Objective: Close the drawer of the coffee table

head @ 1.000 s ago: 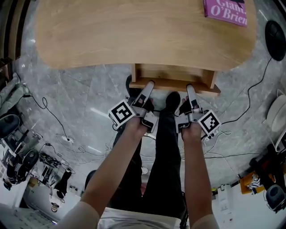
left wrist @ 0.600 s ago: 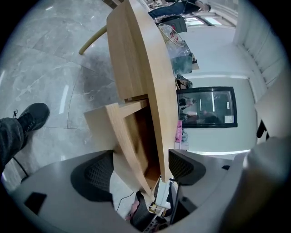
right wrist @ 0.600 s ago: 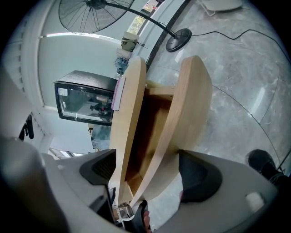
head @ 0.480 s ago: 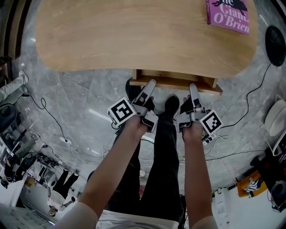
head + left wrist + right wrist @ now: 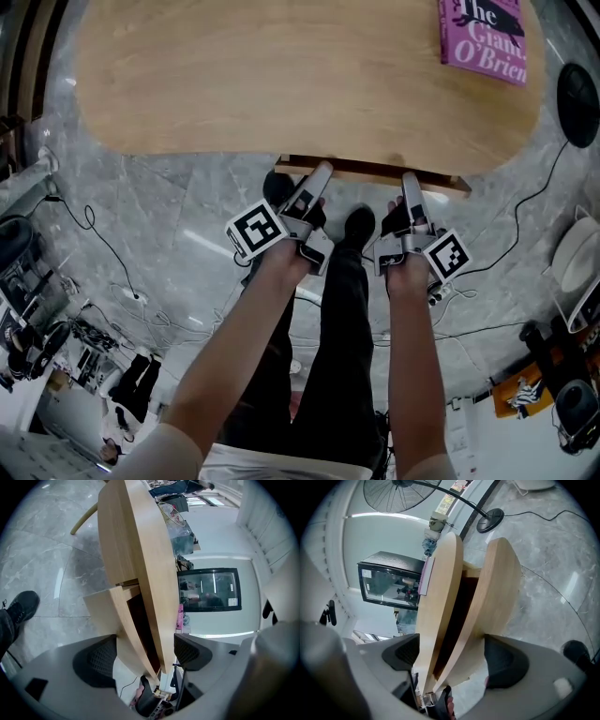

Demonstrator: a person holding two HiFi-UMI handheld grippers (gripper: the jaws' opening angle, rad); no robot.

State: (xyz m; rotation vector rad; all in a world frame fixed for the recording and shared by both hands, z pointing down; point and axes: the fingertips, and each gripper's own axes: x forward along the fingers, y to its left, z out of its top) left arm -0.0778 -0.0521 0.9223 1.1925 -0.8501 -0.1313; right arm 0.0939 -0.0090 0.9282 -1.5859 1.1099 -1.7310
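Note:
The light wooden coffee table (image 5: 281, 75) fills the top of the head view. Its drawer (image 5: 375, 172) shows only as a thin strip of front panel under the near edge. My left gripper (image 5: 322, 172) and right gripper (image 5: 410, 180) both point at that panel, left and right of its middle. In the left gripper view the jaws of the left gripper (image 5: 140, 653) stand open, with the drawer front (image 5: 105, 616) and the tabletop edge (image 5: 140, 541) between them. The right gripper (image 5: 454, 658) is open the same way around the drawer front (image 5: 499, 583).
A pink book (image 5: 483, 37) lies on the table's far right corner. A black fan base (image 5: 577, 80) stands right of the table. Cables (image 5: 103, 234) run over the grey marble floor. The person's legs and black shoes (image 5: 359, 223) are between the grippers.
The drawer has slid in under the tabletop, from well out to almost flush. Both grippers moved forward with its front panel.

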